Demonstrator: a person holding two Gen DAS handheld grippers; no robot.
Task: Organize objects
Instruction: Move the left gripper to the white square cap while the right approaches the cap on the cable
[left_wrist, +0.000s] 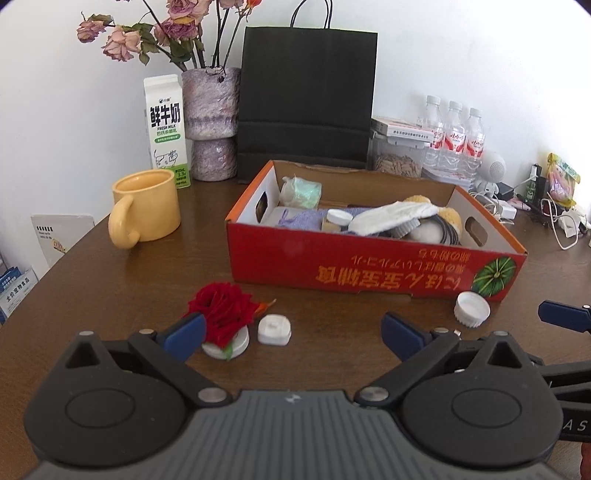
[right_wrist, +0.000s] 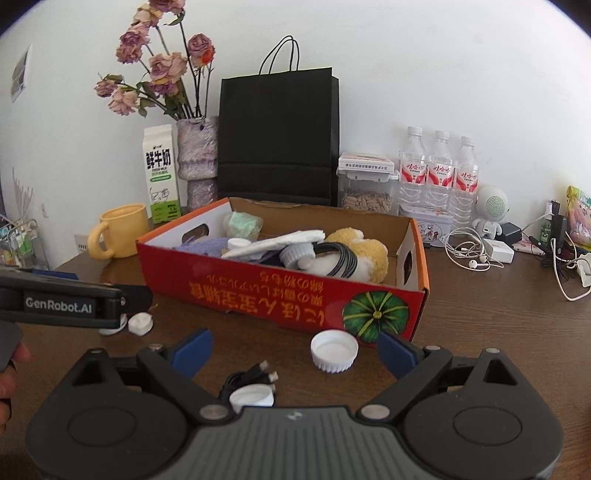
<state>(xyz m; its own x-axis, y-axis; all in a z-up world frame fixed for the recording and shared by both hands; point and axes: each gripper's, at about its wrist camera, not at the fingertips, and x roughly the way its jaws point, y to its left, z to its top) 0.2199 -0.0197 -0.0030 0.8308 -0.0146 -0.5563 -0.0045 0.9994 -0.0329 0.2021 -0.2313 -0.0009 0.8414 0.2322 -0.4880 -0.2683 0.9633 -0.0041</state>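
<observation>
A red cardboard box (left_wrist: 369, 269) (right_wrist: 280, 299) stands mid-table, holding cloths, a plush toy, cable coils and caps. In front of it lie a red fabric rose on a white disc (left_wrist: 223, 317), a small white square piece (left_wrist: 274, 329) (right_wrist: 140, 323), and a white ribbed cap (left_wrist: 472, 308) (right_wrist: 334, 350). A black cable and another white cap (right_wrist: 253, 395) lie close under my right gripper. My left gripper (left_wrist: 293, 334) is open and empty; its left fingertip is by the rose. My right gripper (right_wrist: 295, 350) is open and empty, and the ribbed cap lies between its fingers.
A yellow mug (left_wrist: 146, 208), milk carton (left_wrist: 166, 129), vase of dried roses (left_wrist: 212, 122), black paper bag (left_wrist: 306, 103), seed jar (right_wrist: 367, 192) and water bottles (right_wrist: 439, 173) stand behind the box. Earphones, chargers and cables (right_wrist: 480, 251) clutter the right side.
</observation>
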